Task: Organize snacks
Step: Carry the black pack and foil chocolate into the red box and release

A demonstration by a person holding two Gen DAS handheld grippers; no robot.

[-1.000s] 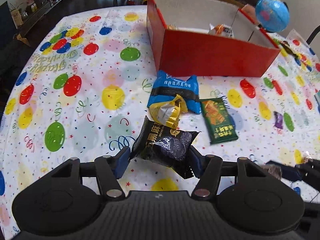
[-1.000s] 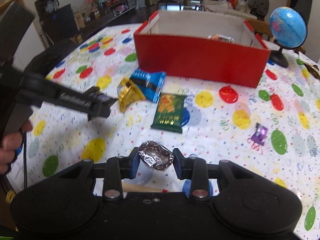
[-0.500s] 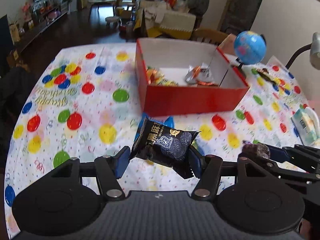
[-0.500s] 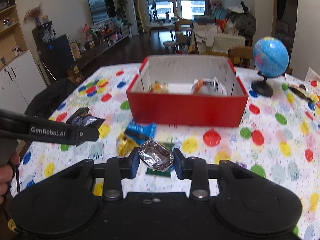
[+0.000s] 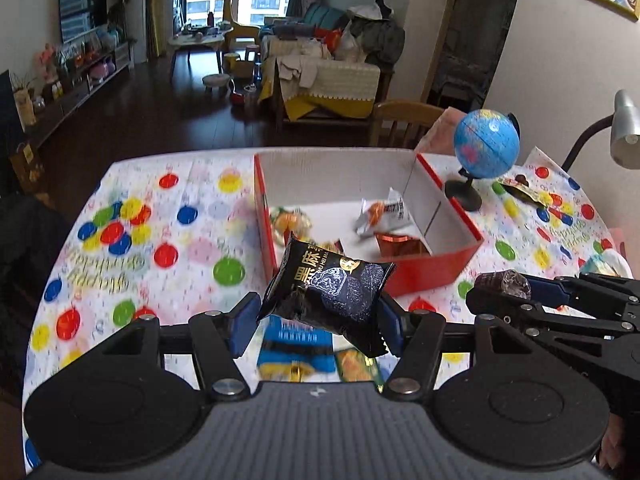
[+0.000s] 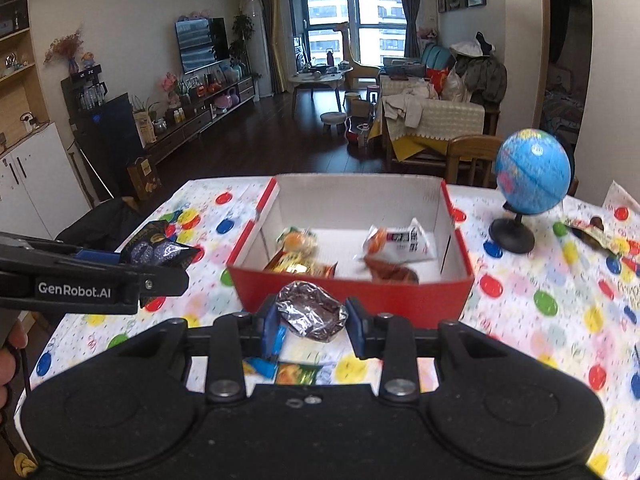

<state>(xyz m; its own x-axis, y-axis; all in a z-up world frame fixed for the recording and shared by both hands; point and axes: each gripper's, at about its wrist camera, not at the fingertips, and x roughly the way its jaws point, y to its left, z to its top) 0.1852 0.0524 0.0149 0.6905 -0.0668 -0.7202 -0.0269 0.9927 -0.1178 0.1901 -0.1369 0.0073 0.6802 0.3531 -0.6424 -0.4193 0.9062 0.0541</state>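
My left gripper (image 5: 316,324) is shut on a black snack packet (image 5: 326,290) and holds it in the air just in front of the red box (image 5: 432,276). My right gripper (image 6: 312,322) is shut on a foil-wrapped snack (image 6: 312,312), also raised before the red box (image 6: 352,300). The box has white inner walls and holds several snacks (image 6: 400,242). The left gripper with its packet (image 6: 158,248) shows at the left of the right wrist view. The right gripper's foil snack (image 5: 504,282) shows at the right of the left wrist view.
A blue packet (image 5: 298,344) and a green packet (image 5: 354,364) lie on the balloon-print tablecloth (image 5: 168,248) below the grippers. A blue globe (image 6: 532,178) stands right of the box, with a wrapper (image 6: 600,236) beyond it. A lamp (image 5: 624,132) is at the far right.
Both grippers have risen from near the tabletop and moved toward the red box, each still holding its snack. The box's inside has come into view.
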